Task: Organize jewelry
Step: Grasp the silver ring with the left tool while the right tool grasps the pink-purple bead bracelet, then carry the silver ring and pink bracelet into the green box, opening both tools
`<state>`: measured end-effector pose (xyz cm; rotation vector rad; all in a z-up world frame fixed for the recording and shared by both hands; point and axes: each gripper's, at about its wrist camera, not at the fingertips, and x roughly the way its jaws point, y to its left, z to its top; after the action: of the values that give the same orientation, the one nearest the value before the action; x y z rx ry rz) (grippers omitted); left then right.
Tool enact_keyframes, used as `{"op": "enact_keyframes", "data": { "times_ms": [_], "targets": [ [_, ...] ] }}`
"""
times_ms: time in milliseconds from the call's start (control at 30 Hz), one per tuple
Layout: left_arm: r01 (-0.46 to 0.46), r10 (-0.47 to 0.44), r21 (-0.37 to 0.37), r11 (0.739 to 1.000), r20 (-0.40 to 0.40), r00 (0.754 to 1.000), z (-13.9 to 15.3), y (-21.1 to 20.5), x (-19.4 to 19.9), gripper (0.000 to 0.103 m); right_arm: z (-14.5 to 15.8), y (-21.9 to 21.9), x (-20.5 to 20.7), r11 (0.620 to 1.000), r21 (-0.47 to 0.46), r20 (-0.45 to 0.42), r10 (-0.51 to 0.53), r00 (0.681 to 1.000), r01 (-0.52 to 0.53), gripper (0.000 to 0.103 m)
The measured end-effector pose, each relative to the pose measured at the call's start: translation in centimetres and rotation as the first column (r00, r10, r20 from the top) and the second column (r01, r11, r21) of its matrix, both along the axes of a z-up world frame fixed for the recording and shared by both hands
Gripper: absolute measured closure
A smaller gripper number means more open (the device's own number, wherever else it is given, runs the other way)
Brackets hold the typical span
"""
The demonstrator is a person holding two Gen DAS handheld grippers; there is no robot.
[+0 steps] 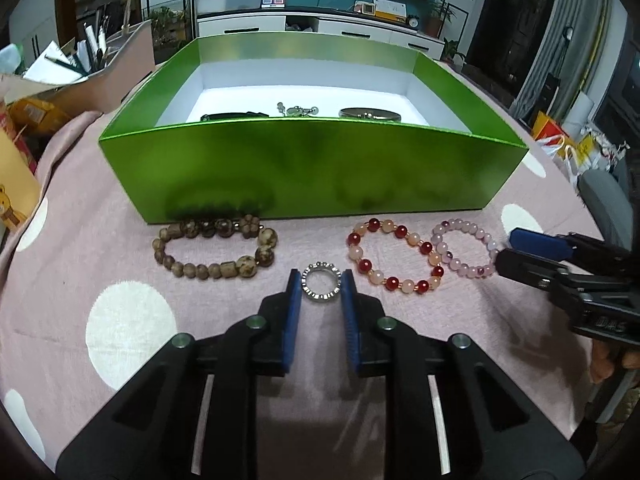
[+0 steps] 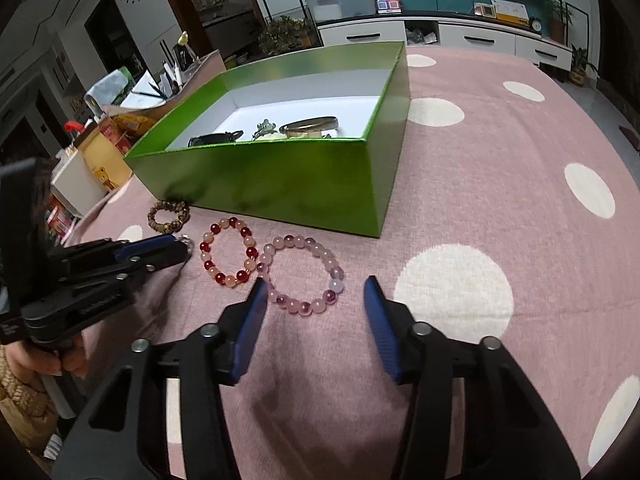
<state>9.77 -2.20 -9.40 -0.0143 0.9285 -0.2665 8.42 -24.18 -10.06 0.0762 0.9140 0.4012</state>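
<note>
Now the silver ring (image 1: 320,287) is flanked narrowly by the left gripper (image 1: 320,292); the right gripper (image 2: 316,300) is spread wide around the lilac bracelet (image 2: 303,274).

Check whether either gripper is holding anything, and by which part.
Neither. The left gripper brackets the small silver ring, unclamped; the right gripper is open at the pale pink beaded bracelet.

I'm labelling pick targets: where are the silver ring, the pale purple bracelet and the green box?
silver ring (image 1: 321,298), left wrist view, near edge of its band.
pale purple bracelet (image 2: 289,302), right wrist view, bead on its near side.
green box (image 1: 312,168), left wrist view, front outer wall.
</note>
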Motion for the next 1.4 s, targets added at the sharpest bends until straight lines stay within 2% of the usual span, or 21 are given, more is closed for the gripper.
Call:
{"op": "enact_keyframes", "data": {
  "times_ms": [233, 333, 400, 467, 700, 1000, 1400],
  "targets": [
    [-0.014, 0.014, -0.041, 0.999, 0.01, 1.0, 0.8, 1.0, -1.0, 0.083, -0.6, 1.6, 0.9, 0.996, -0.086, 0.004, 0.011, 1.0, -0.011, 0.071],
    [-0.016, 0.017, -0.044, 0.999, 0.013, 1.0, 1.0, 1.1, -1.1, 0.083, -0.6, 2.2, 1.1, 0.988, -0.154, 0.019, -0.001, 1.0, 0.004, 0.08],
    [-0.02, 0.02, -0.048, 0.999, 0.013, 1.0, 1.0, 1.4, -1.2, 0.083, -0.6, 2.5, 1.3, 0.98, -0.198, 0.031, -0.01, 0.999, 0.016, 0.09],
    [-0.023, 0.024, -0.053, 0.998, 0.014, 1.0, 1.1, 1.5, -1.4, 0.083, -0.7, 2.5, 1.3, 0.978, -0.209, 0.038, -0.016, 0.999, 0.023, 0.094],
    [-0.025, 0.027, -0.063, 0.998, 0.03, 0.999, 1.9, 2.1, -1.9, 0.083, -0.1, 2.3, 0.4, 0.982, -0.187, 0.069, -0.013, 0.998, 0.026, 0.096],
    [-0.02, 0.024, -0.076, 0.997, 0.062, 0.998, 3.3, 2.5, -3.0, 0.083, 3.4, 2.0, -1.3, 0.988, -0.152, 0.162, 0.01, 0.987, 0.015, 0.096],
    [-0.01, 0.019, -0.089, 0.996, 0.098, 0.995, 5.1, 2.7, -3.9, 0.083, 6.9, 1.3, -2.9, 0.993, -0.12, 0.238, 0.014, 0.971, 0.015, 0.096]
  ]
}}
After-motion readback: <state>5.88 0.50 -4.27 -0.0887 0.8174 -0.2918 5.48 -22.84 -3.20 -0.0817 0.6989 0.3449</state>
